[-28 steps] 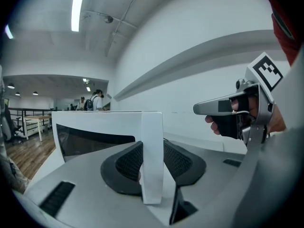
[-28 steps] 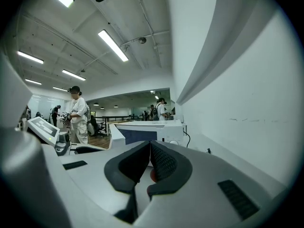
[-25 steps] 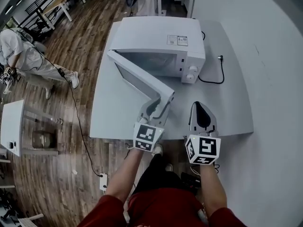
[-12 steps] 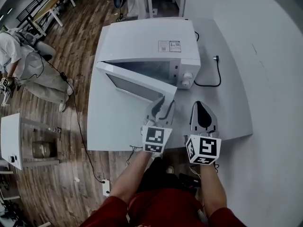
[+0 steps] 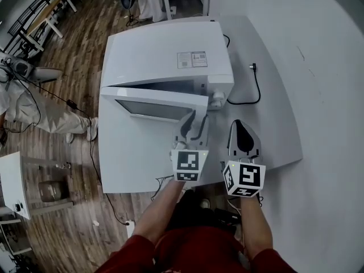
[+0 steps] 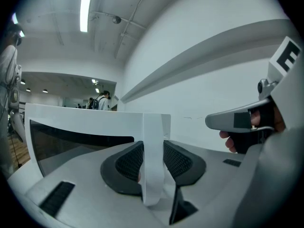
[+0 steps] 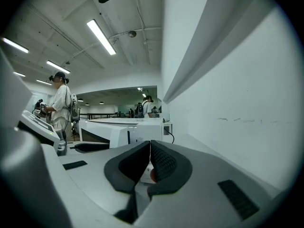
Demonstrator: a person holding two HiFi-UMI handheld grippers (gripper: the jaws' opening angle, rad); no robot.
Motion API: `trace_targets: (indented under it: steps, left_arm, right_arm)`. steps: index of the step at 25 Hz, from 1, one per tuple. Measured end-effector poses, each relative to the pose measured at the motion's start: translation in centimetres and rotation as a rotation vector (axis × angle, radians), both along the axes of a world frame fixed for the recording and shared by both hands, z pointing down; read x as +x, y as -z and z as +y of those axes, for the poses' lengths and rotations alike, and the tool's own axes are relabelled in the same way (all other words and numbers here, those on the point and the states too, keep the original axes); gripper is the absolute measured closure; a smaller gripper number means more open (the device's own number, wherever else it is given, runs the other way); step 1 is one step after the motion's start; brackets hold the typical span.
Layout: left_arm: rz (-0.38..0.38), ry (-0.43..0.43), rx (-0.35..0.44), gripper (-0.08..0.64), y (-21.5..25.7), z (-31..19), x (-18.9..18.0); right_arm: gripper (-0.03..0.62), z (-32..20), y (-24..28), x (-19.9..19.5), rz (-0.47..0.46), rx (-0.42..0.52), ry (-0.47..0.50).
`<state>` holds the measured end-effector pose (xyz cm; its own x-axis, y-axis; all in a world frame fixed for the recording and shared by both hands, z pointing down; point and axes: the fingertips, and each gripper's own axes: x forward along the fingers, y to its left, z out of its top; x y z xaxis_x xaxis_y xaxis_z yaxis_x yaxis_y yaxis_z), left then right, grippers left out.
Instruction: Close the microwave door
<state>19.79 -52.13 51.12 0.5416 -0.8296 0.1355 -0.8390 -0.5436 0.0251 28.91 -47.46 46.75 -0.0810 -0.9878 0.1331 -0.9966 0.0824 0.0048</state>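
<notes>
A white table (image 5: 136, 152) stands on a wooden floor (image 5: 74, 56), its right side against a pale wall. We see the microwave (image 5: 165, 56) filling the table's back left corner, its cord (image 5: 250, 92) trailing toward the right edge. Its inside shows only as a thin dark slot behind the door (image 5: 153, 102), so we cannot tell what it holds.

The door is ajar, its free edge close to the knobs (image 5: 218, 98). That edge stands upright between the jaws of the left gripper (image 5: 194, 118), and the dark pads appear to pinch it from both sides. The right gripper (image 5: 239, 127) hangs near the table's front edge, apart from the microwave, jaws pressed together on nothing.

A second ago the door stood wide open, angled out toward the front edge. It has swung nearly shut, and the left gripper has travelled with it toward the microwave's front.
</notes>
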Motion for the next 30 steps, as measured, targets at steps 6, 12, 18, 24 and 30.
trace_targets:
  steps: [6,12,18,24,30]
  left_arm:
    - [0.003,0.019,0.008,0.411,0.2,-1.8,0.6]
    - [0.007,0.021,0.008,0.411,0.0,-3.7,1.2]
    - [0.01,0.025,0.024,0.411,0.2,-4.7,1.3]
    - [0.006,0.016,0.02,0.411,0.1,-5.9,1.6]
    - [-0.01,-0.007,0.024,0.413,0.0,-6.4,1.7]
  right_arm:
    - [0.566,-1.4,-0.2,0.8,0.001,-0.01,-0.022]
    - [0.566,-2.9,-0.8,1.2,-0.005,-0.016,-0.036]
    - [0.566,-3.6,-1.0,1.2,-0.006,-0.022,-0.041]
    - [0.566,-4.3,-1.2,1.1,-0.007,-0.026,-0.042]
    - [0.566,-4.5,-1.3,1.1,-0.01,-0.027,-0.045]
